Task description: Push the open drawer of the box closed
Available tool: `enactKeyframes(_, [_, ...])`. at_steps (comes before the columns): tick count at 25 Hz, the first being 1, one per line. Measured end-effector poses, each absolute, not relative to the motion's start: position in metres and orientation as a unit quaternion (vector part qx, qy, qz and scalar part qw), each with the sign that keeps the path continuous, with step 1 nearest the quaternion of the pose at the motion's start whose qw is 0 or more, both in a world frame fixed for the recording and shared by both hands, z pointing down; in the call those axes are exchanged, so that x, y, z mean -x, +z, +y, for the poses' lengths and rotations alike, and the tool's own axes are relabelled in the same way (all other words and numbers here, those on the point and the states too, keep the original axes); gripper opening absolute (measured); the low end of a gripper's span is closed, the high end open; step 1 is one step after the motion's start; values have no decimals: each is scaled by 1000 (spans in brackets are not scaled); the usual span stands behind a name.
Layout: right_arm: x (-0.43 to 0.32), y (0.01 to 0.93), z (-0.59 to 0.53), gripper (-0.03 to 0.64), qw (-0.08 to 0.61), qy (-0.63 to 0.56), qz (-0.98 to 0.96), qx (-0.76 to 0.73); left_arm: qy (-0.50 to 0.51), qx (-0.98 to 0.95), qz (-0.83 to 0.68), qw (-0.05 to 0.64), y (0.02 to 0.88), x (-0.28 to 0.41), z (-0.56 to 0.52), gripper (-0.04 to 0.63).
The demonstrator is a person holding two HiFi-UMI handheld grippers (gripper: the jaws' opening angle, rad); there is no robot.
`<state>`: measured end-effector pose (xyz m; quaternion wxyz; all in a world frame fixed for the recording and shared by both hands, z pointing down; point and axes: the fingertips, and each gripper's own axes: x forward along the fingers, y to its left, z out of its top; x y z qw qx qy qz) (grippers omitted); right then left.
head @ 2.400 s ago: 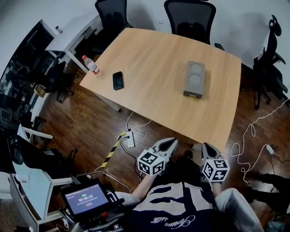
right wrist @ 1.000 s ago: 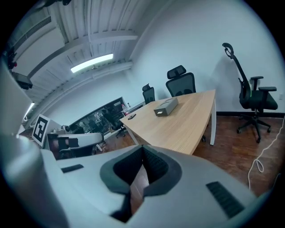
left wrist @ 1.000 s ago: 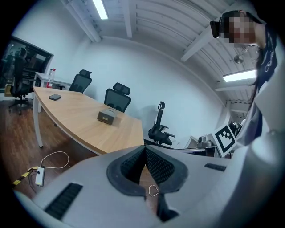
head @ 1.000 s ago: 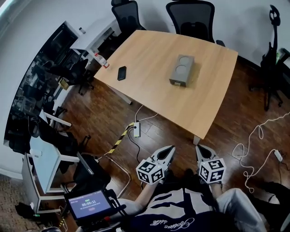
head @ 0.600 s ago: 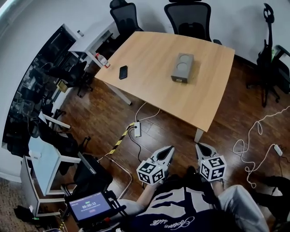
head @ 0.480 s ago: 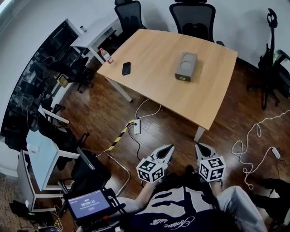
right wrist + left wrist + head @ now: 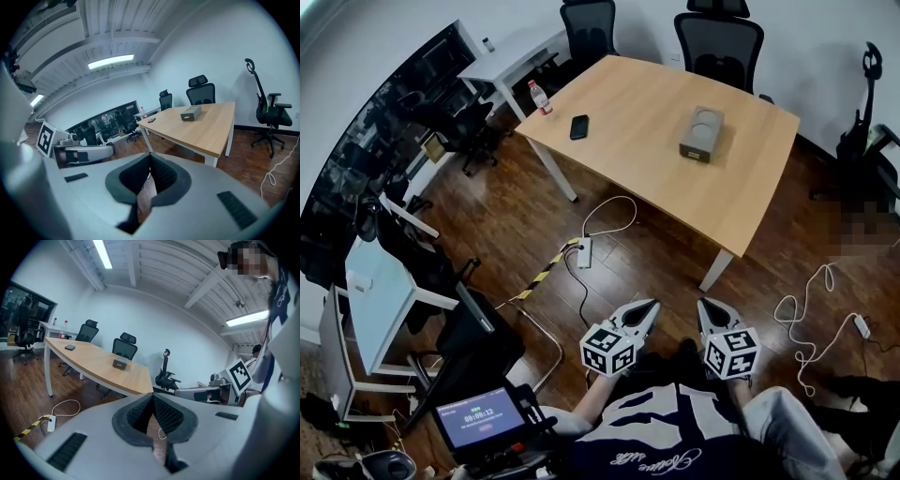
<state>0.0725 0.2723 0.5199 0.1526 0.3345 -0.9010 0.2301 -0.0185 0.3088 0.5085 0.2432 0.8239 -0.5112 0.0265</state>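
On the table (image 7: 647, 112) lies a grey box (image 7: 702, 134), two circles atop.

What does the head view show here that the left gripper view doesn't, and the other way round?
Only the head view: the timer screen low at the left, in front of the person.
Only the left gripper view: the ceiling lights, and the left gripper seen up close, its jaws together with nothing between them.
Both: the wooden table with the grey box, the phone and the bottle on it.
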Motion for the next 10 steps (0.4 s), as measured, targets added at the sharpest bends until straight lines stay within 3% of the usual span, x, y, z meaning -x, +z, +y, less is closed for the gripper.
enactKeyframes(10, [-73,514,307,-2,149,225,-899,-346,16,-835,-495,239,500,15,341,2])
